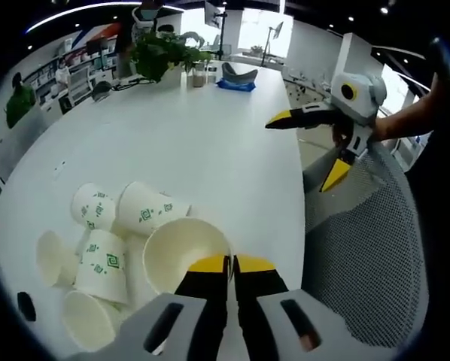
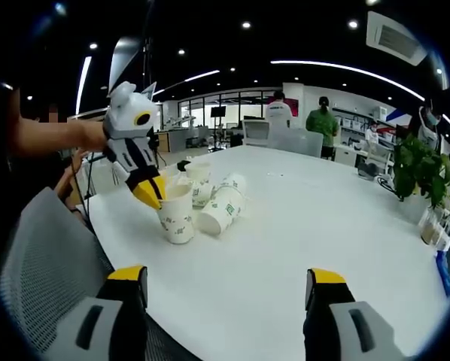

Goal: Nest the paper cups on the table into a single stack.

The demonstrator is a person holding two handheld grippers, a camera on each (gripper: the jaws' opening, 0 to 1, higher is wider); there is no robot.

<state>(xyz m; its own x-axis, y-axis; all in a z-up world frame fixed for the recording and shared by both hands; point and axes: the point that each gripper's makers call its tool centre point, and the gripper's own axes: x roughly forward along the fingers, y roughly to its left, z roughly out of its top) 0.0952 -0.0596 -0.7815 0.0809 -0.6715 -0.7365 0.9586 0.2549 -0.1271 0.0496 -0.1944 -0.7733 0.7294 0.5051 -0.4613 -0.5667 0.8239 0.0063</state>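
Paper cups [image 1: 108,241] sit in a loose cluster near the bench's [image 1: 195,135] edge closest to me, about 6 of them as far as I can count: a few upright, the rest tipped on their sides. My left gripper [image 1: 231,265] has its jaws pinched together on the rim of 1 upright cup [image 1: 181,252], mouth up, so its long axis stands vertical. In the left gripper view the other cups lie at 9 o'clock from that held cup, just beside it, some touching one another.

My right gripper [image 2: 229,282] hangs well back from the cluster with its jaws spread wide and nothing between them. In the right gripper view the cups sit at 11 o'clock, across bare bench, with a fallen cup [image 2: 222,207] pointing its mouth roughly toward me.

I judge the left gripper the nearer one by far. The coming move turns on keeping the held cup vertical and lining its base over the open mouth of another upright cup, or the reverse.

A potted plant [image 1: 165,53] stands at the far end.
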